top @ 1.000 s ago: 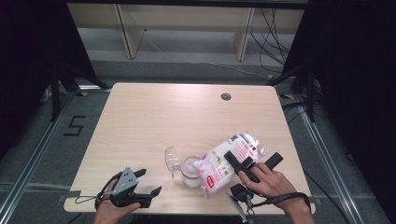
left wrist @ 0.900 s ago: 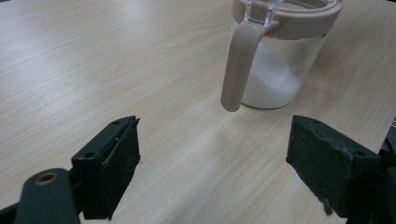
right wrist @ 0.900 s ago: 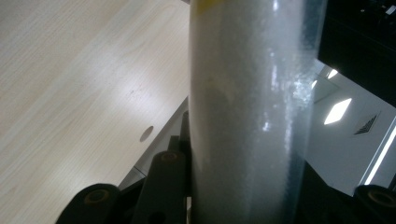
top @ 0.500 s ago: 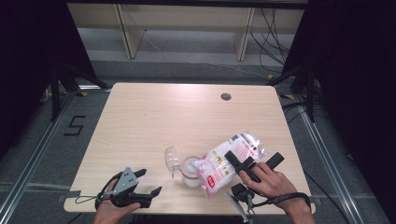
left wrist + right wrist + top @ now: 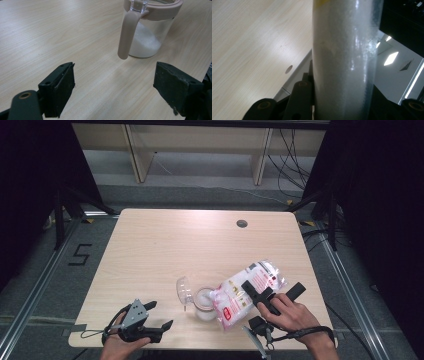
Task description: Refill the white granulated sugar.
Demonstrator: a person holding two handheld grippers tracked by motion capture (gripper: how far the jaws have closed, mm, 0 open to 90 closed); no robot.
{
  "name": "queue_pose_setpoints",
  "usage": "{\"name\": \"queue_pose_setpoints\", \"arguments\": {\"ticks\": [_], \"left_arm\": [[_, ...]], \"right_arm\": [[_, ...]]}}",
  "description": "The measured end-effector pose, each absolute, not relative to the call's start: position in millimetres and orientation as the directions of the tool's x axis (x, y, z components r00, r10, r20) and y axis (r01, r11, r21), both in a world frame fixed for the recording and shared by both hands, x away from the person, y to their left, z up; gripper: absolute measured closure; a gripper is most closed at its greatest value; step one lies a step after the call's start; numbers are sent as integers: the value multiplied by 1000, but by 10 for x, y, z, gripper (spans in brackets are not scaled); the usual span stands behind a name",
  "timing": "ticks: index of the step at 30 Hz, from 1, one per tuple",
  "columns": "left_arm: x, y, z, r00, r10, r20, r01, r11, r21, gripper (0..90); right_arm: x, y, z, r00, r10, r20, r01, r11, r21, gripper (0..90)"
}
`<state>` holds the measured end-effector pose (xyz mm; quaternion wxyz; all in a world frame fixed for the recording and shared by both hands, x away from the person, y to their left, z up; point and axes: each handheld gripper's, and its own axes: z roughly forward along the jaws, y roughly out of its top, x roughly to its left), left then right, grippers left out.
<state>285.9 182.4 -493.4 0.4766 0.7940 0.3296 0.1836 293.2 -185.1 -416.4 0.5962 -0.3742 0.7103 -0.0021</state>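
The bag (image 5: pixel 248 291) lies tilted over the jar (image 5: pixel 205 303), its long axis running from far right down to near left, low mouth end resting at the jar's rim. The right gripper (image 5: pixel 272 295) has its jaws closed on the bag's middle from the near-right side; in the right gripper view the clear film (image 5: pixel 344 60) stands squeezed between them. Pouring looks under way, so what matters is keeping the mouth over the opening. The jar sits near the desk's (image 5: pixel 165 250) near edge, centre, part filled with white grains (image 5: pixel 145 42), lid (image 5: pixel 184 290) flipped open to the left. The left gripper (image 5: pixel 150 319) hangs at near left, jaws wide and empty, facing the jar's handle (image 5: pixel 128 35).
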Motion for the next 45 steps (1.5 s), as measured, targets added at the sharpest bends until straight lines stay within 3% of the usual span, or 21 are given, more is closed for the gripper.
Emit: {"name": "queue_pose_setpoints", "arguments": {"ticks": [11,14,45], "left_arm": [[2843,1804,-4941,702,710,-56,369,-296,881,166],[2859,1826,-4932,716,698,-22,348,-329,878,166],[2857,1825,-4933,716,698,-24,349,-327,878,166]], "right_arm": [[2925,-1859,-4124,-2,-536,-844,-526,718,-455,758],[2930,-1861,-4131,-3,-538,-843,-524,719,-457,758],[2918,-1859,-4123,-5,-552,-834,-522,713,-469,760]]}}
